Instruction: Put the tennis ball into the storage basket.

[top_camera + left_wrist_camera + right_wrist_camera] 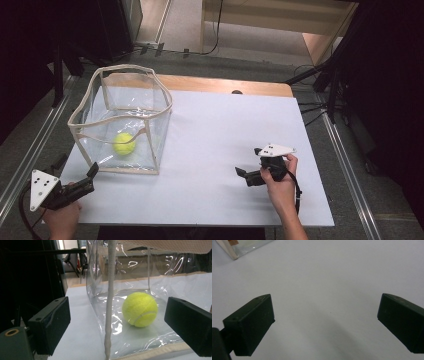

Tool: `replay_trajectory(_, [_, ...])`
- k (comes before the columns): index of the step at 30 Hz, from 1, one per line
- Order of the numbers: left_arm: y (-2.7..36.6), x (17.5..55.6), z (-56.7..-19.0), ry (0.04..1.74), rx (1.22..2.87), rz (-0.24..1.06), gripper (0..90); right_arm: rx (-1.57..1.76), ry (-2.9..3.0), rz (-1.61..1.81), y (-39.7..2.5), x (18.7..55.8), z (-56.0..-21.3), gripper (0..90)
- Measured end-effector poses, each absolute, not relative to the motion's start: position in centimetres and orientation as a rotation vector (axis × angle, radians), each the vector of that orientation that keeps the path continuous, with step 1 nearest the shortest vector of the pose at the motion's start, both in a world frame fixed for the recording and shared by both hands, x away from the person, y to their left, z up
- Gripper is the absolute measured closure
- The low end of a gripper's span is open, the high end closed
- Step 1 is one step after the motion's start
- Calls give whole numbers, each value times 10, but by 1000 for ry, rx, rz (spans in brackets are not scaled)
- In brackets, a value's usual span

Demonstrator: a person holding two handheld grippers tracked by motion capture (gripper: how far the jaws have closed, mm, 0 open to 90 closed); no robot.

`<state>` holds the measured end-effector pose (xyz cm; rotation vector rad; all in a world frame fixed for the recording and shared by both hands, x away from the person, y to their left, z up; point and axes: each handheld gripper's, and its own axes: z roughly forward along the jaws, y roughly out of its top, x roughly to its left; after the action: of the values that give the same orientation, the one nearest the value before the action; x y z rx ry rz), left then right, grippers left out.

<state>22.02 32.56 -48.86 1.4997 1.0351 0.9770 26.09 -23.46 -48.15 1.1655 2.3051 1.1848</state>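
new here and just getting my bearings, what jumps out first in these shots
A bright yellow tennis ball lies inside a clear plastic bin with a pale fabric rim, at the table's left. The left gripper sits open just off the bin's near corner, while the right gripper rests open over bare white tabletop.

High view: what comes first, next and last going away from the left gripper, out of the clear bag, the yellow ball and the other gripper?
1. Clear bag: its front corner sits just ahead of the left gripper, at the table's left.
2. Yellow ball: inside the bag, on its floor.
3. Right gripper: far across, over the white table at the right.
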Motion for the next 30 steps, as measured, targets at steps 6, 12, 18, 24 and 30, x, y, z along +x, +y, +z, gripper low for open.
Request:
replay_trajectory(6, [326,220,-489,1035,1500,977,69,1188,2277,1204,-244,254,-488,0])
replay_trajectory(12, [325,220,-489,1032,1499,977,69,1218,2248,1194,-257,245,-494,0])
replay_trajectory(18, [325,220,-489,1033,1496,978,69,1237,2225,1196,-265,239,-497,0])
replay_trajectory(24, [325,220,-489,1032,1497,980,69,1271,2198,1197,-277,231,-502,0])
replay_trajectory(30, [325,220,-489,1031,1499,980,69,1289,2176,1200,-286,226,-504,0])
